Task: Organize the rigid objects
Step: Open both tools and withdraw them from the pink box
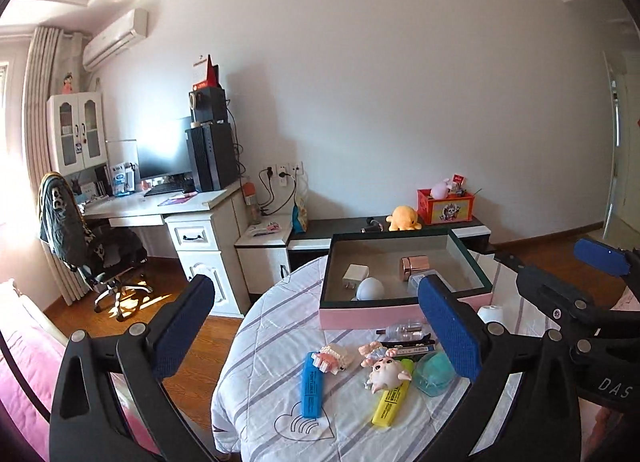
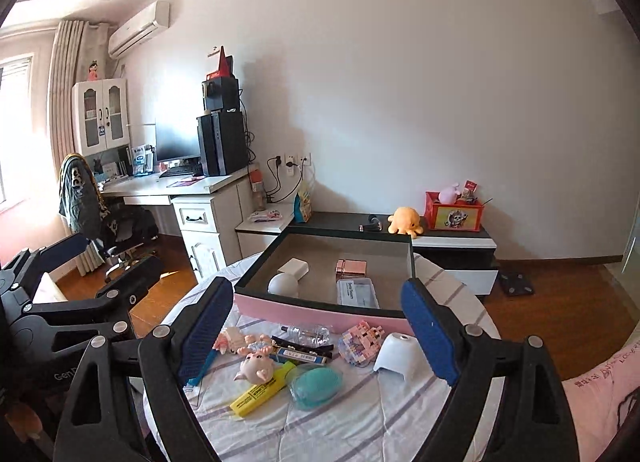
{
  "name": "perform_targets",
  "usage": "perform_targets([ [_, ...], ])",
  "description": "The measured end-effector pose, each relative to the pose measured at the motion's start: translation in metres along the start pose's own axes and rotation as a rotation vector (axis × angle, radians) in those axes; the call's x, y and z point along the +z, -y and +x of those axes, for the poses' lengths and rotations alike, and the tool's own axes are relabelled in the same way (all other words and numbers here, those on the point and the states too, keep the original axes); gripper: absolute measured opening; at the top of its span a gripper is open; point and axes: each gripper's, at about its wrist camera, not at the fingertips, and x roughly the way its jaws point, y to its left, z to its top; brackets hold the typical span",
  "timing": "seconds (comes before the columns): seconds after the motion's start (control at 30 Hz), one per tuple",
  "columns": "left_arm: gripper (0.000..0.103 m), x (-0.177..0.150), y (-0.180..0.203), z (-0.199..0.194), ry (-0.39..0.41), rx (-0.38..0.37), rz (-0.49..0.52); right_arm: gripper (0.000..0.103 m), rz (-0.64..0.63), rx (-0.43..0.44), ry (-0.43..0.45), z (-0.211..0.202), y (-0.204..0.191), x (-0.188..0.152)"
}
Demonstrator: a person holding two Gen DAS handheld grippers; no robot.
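A pink box [image 1: 400, 316] [image 2: 320, 312] with a dark rim stands at the far side of a round table [image 1: 280, 342] [image 2: 360, 422] under a striped cloth. In it lie a white charger [image 1: 356, 274], a pale egg-shaped thing [image 1: 371, 288], a rose-gold case [image 1: 415, 266] and a clear case [image 2: 357, 293]. In front lie a blue highlighter [image 1: 312, 386], a yellow highlighter [image 1: 392, 398] [image 2: 262, 392], a pig figurine [image 1: 386, 374] [image 2: 256, 368], a teal brush [image 2: 316, 386], block toys [image 2: 360, 342] and a white dome [image 2: 396, 356]. My left gripper [image 1: 316, 326] and right gripper [image 2: 318, 330] hang open and empty above the table.
A small clear bottle [image 2: 306, 332] and a dark pen case [image 2: 302, 354] lie by the box. A low black cabinet [image 2: 452, 246] with a yellow plush [image 2: 405, 221] and a red box [image 2: 454, 213] stands behind. A desk [image 1: 160, 205] and chair [image 1: 92, 242] are at left.
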Motion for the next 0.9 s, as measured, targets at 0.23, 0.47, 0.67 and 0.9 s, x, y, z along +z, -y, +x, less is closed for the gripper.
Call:
perform_targets([
  [0.23, 0.103, -0.008, 0.001, -0.051, 0.043, -0.007, -0.027, 0.087, 0.012, -0.031, 0.051, -0.055, -0.01, -0.012],
  [0.47, 0.103, -0.009, 0.003, -0.075, 0.067, -0.029, -0.035, 0.087, -0.004, -0.065, 0.08, -0.087, -0.014, -0.018],
  [0.67, 0.103, -0.007, 0.004, -0.079, 0.073, -0.036, -0.034, 0.087, -0.003, -0.073, 0.09, -0.1, -0.015, -0.02],
  [0.9, 0.103, -0.007, 0.004, -0.081, 0.076, -0.037, -0.032, 0.087, 0.004, -0.075, 0.089, -0.101, -0.012, -0.023],
])
